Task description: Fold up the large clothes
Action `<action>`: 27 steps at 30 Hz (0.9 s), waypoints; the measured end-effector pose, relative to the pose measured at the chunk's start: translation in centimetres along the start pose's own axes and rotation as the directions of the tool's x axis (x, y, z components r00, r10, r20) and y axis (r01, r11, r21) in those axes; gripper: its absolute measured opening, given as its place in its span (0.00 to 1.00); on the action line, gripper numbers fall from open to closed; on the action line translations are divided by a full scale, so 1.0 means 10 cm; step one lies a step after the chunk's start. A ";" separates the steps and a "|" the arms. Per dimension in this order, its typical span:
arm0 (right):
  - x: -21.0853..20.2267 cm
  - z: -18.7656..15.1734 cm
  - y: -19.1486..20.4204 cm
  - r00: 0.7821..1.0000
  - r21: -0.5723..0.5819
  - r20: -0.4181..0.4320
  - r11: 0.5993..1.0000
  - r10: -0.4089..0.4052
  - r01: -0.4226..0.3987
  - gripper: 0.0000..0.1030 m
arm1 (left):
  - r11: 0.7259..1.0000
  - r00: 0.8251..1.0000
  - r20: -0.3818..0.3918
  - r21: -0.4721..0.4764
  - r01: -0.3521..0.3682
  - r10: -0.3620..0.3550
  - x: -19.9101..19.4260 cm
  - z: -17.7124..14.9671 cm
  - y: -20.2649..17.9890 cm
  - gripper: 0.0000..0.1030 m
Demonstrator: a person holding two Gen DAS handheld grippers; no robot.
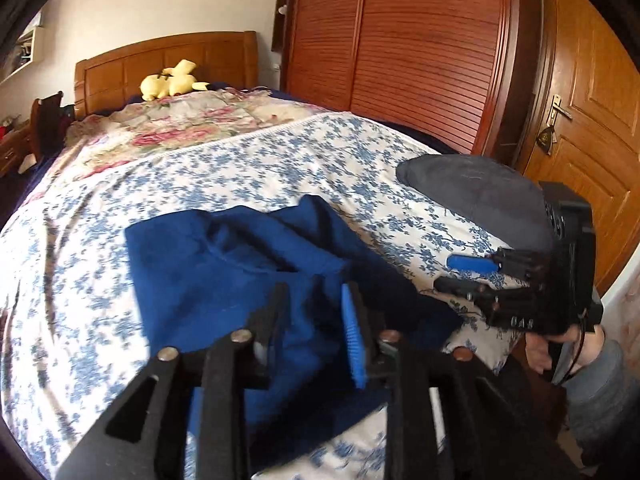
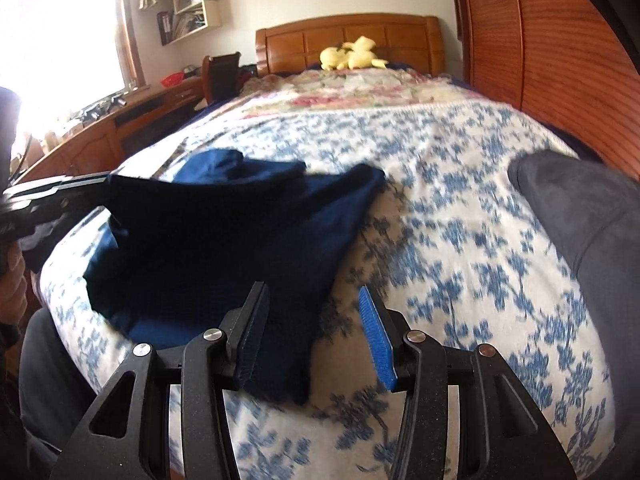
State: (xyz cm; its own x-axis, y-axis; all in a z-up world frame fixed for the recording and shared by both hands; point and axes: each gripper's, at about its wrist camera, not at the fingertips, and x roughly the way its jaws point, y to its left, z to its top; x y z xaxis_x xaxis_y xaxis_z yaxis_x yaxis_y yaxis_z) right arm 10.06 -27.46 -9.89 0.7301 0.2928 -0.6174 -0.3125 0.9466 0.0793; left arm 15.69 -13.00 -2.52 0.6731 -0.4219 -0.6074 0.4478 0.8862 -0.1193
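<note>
Only the left wrist view shows the door (image 1: pixel 580 92) at two o'clock; only the right shows the window (image 2: pixel 60 40) at ten. Left gripper (image 1: pixel 316 312) fingers stand narrowly apart and right gripper (image 2: pixel 314 324) fingers wider, both empty above the blue garment (image 1: pixel 224 272) on the bed (image 1: pixel 280 152).

Left gripper (image 1: pixel 316 320): pitched downward, fingers (image 1: pixel 354 332) parted by a moderate gap, nothing pinched between the pads. Right gripper (image 2: pixel 316 332): also angled down, jaws wider apart, pads not pressing on anything. A hand (image 1: pixel 560 344) with a grey sleeve grasps the right gripper's handle from below.
</note>
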 end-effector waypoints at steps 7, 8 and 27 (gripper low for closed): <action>0.01 0.37 0.32 0.998 -0.031 0.058 0.999 0.018 -0.016 0.46 | 0.990 0.990 0.039 -0.023 -0.136 0.137 -0.43 -0.20 0.53 0.32; 0.02 0.42 0.39 0.998 -0.040 0.063 0.999 0.026 -0.024 0.46 | 0.989 0.989 0.041 -0.037 -0.142 0.143 -0.47 -0.24 0.62 0.32; 0.84 0.41 1.19 0.990 -0.178 -0.117 0.979 0.077 -0.097 0.46 | 0.956 0.972 -0.010 -0.180 -0.232 0.234 -0.61 -1.06 1.55 0.34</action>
State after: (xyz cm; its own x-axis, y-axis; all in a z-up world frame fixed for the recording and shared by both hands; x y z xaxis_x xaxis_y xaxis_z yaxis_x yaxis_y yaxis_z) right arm 14.93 -13.24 -10.94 0.6278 0.3465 -0.6970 -0.4847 0.8747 -0.0018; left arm 12.25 5.39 -8.99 0.7531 -0.2010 -0.6264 0.1660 0.9794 -0.1147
